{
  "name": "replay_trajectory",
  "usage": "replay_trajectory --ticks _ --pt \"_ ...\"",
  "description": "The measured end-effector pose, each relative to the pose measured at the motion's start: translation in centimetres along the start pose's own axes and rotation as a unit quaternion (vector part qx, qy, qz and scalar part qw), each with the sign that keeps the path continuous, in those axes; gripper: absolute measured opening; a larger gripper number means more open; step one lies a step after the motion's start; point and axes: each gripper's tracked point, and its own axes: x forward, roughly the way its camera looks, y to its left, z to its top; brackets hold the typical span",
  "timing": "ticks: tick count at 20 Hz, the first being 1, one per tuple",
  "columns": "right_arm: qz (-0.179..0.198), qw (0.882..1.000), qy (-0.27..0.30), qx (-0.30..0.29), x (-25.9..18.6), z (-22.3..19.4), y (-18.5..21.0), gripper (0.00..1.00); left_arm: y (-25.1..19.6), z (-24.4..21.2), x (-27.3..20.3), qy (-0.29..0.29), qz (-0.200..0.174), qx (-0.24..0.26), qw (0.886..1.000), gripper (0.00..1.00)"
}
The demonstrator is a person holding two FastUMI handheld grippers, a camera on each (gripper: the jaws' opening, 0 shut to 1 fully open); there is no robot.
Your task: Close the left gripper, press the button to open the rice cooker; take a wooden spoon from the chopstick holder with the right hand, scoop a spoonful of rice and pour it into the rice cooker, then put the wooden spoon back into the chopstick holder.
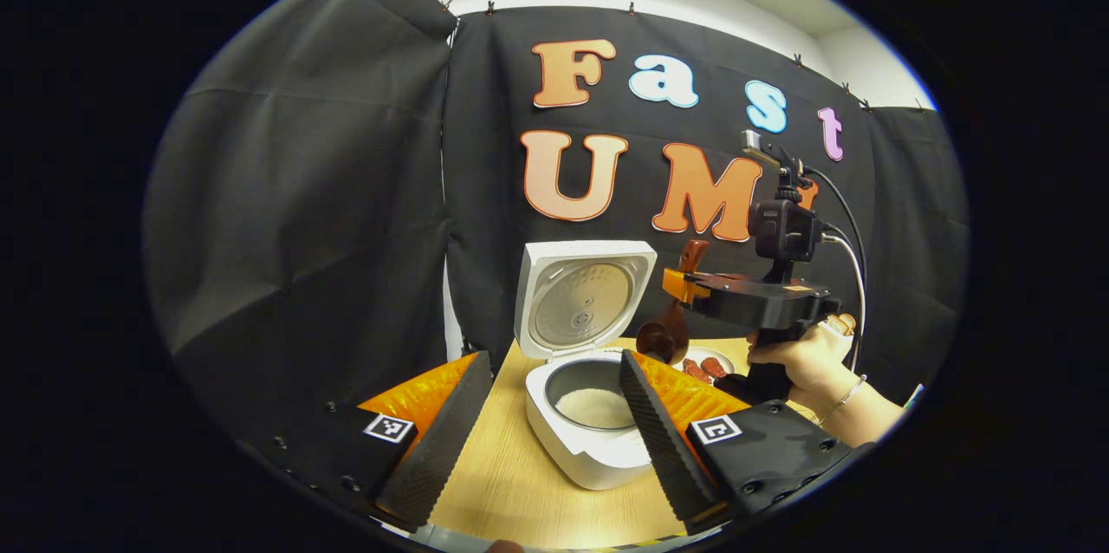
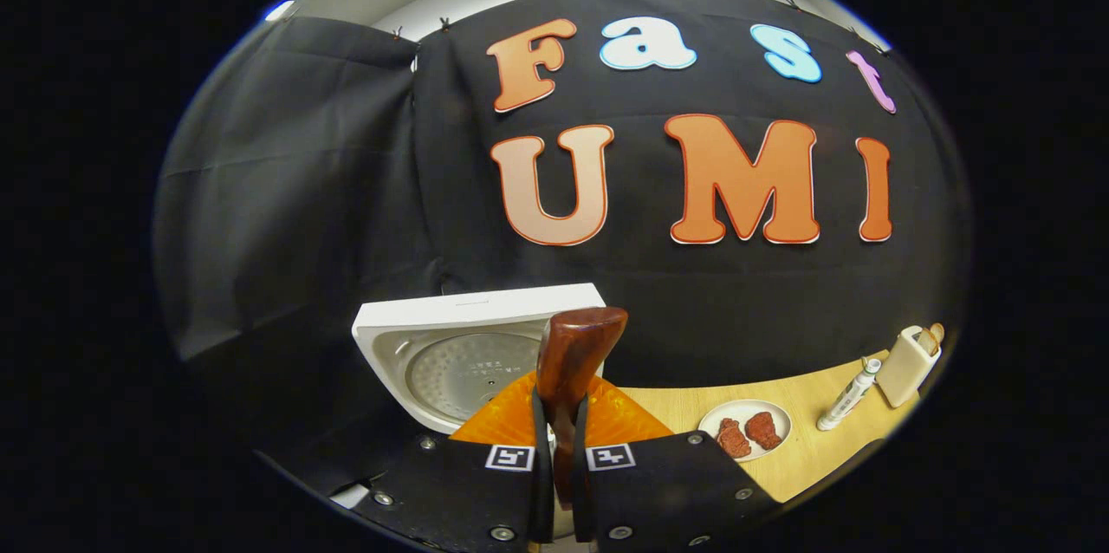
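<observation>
Right gripper (image 2: 559, 449): pinching wooden spoon (image 2: 572, 362) handle | Left gripper (image 1: 550, 423): fingers spread wide, empty, before open rice cooker (image 1: 589, 440)

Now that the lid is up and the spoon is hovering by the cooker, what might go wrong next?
1. The right tool pinches only the wooden spoon's handle, so it may twist.
2. The spoon's bowl hangs beside the rice cooker, near the left tool's finger; they might bump.
3. The raised lid stands close behind the spoon's path.
</observation>
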Motion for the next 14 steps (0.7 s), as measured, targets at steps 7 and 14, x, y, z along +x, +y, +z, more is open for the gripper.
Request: replay_trajectory --ticks 7,14 --pt "0.016 0.998 -0.011 -0.056 0.2 -0.2 1.0 0.08 -0.3 0.0 0.1 0.0 0.004 0.01 1.0 1.0" --pt "0.03 0.994 -0.027 -0.102 -0.1 -0.5 2.1 0.08 -0.6 -0.1 0.3 0.003 0.005 0.007 1.0 1.0"
